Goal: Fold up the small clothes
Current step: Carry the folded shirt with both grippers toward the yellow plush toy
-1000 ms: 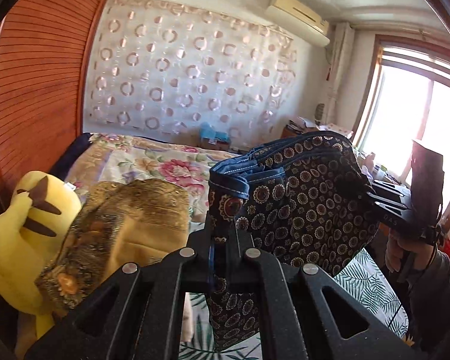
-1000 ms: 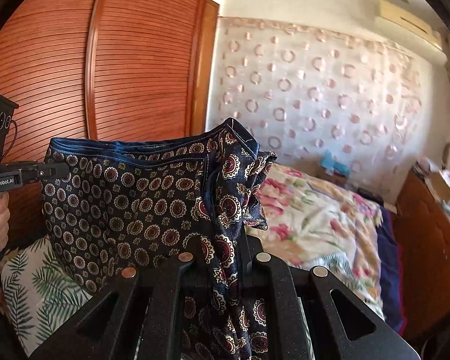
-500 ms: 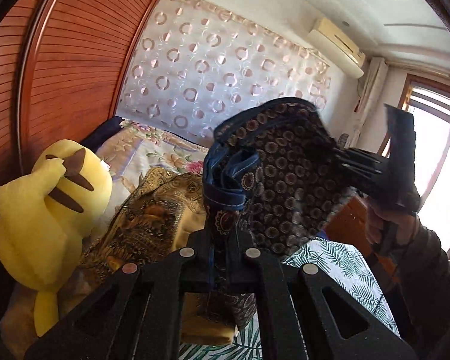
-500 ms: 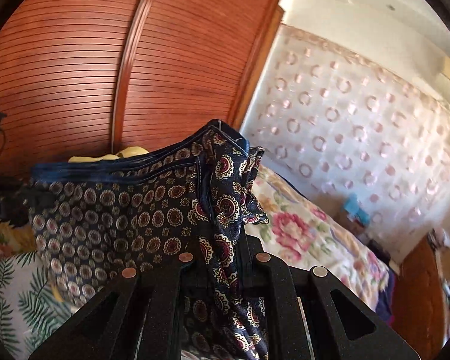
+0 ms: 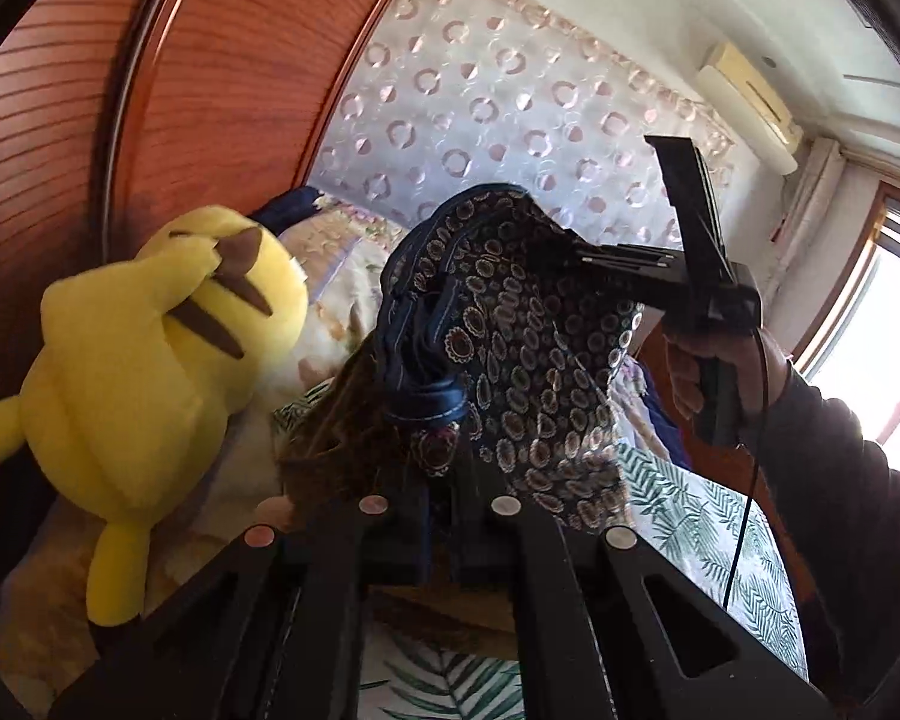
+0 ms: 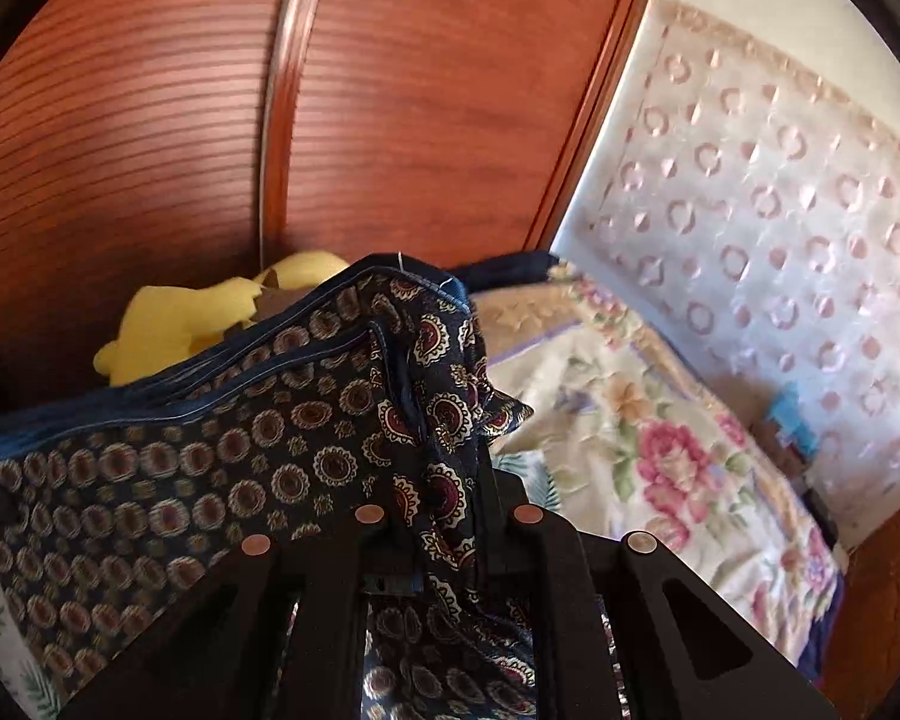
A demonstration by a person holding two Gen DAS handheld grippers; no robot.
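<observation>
Between the fingers of the left gripper [image 5: 441,480], the blue waistband of the patterned shorts [image 5: 510,348] is clamped, jaws closed on it. Ahead and to the right, the other waistband end is held by the right gripper [image 5: 561,252] in a hand [image 5: 714,372]. Left of the claw lies a yellow plush toy [image 5: 144,372].

Between the right gripper [image 6: 444,510] fingers, the patterned shorts [image 6: 210,468] are gripped while the jaws are opening slightly; the cloth is stretched leftward. Right of the claw lies a floral quilt [image 6: 660,450].

Yellow plush toy [image 5: 150,372] crowds bed's wardrobe side, wooden wardrobe door [image 6: 270,120] close behind. Held patterned garment [image 5: 510,360] blocks middle. Floral quilt [image 6: 660,450] toward curtain lies open, passable.
</observation>
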